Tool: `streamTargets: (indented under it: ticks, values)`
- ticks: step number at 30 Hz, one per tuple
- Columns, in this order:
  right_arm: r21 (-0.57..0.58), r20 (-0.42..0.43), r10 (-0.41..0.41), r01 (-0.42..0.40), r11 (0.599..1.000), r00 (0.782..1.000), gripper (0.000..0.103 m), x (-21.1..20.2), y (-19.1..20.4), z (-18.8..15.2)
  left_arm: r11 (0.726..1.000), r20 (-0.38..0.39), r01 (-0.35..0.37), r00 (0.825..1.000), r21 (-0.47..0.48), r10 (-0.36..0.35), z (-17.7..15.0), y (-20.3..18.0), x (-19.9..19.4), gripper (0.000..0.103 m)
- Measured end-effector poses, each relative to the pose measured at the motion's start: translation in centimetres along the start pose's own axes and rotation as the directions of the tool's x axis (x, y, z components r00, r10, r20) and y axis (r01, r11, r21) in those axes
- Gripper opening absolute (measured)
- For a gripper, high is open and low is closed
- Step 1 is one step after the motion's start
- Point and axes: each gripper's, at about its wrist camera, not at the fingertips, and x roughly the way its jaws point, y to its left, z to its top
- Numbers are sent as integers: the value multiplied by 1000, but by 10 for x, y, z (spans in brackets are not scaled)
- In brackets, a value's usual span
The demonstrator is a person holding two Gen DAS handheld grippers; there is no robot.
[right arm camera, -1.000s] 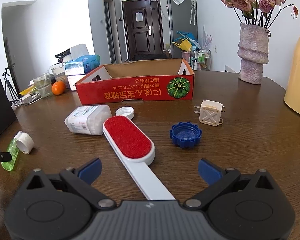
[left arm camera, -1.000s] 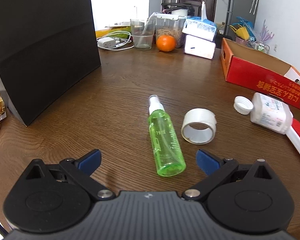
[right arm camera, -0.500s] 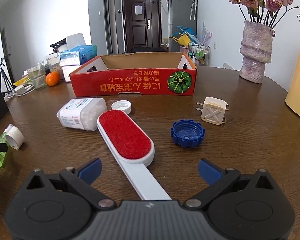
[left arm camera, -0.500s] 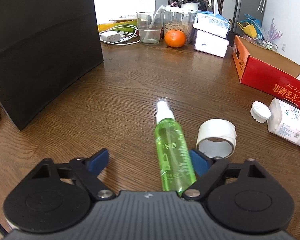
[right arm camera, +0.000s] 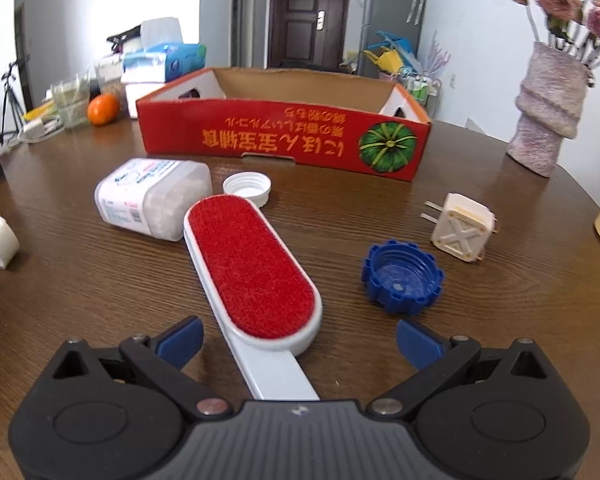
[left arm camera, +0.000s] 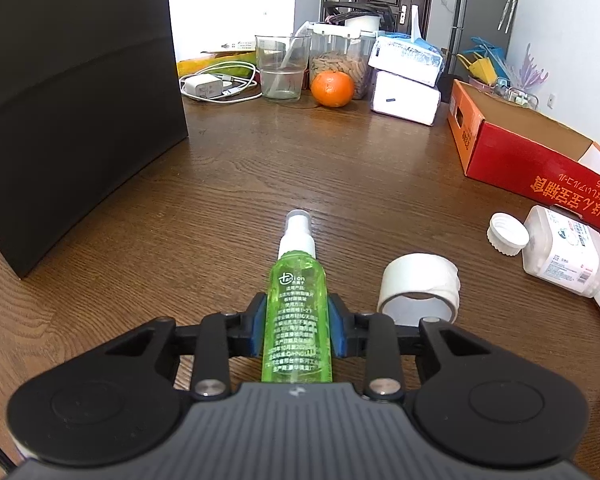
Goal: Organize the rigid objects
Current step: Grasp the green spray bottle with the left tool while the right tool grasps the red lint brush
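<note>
Your left gripper (left arm camera: 297, 328) is clamped on the green spray bottle (left arm camera: 298, 316) at mid-body, just above the table (left arm camera: 220, 208); long axis runs fwd, nozzle pointing away. Your right gripper (right arm camera: 298, 344) is spread apart w/ the lint brush (right arm camera: 252, 272) handle between.

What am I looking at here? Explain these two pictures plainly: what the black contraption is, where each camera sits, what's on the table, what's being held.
No robot here: a person holds a two-finger tool in each hand, and a camera on each looks forward along its fingers. The black shape at the bottom of each picture is that tool.

In the left view, the left tool has its blue pads closed on a green spray bottle; a tape roll lies beside it.

In the right view, the right tool is open over the handle of a red lint brush. Around it lie a blue cap, a plug adapter, a white jar and a red cardboard box.
</note>
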Motion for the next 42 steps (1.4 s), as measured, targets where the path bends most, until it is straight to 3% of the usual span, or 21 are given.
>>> streamTargets:
  ticks: [11,14,18,22,42]
  values:
    - [33,14,69,-69,997,998,101,16,1,5,1000,11,5,1000,-2,-5,-2,1,-1,32]
    - [41,35,71,-72,997,997,93,15,0,5,1000,11,5,1000,-2,-5,-2,1,-1,32]
    - [28,67,91,-93,995,994,65,9,2,5,1000,11,5,1000,-2,-5,-2,1,-1,32]
    - [37,86,105,-108,993,991,57,6,3,2,1000,11,5,1000,-2,-5,-2,1,-1,32]
    - [87,154,108,-122,989,982,56,-16,2,-5,1000,20,5,1000,-12,-4,0,2,-7,32]
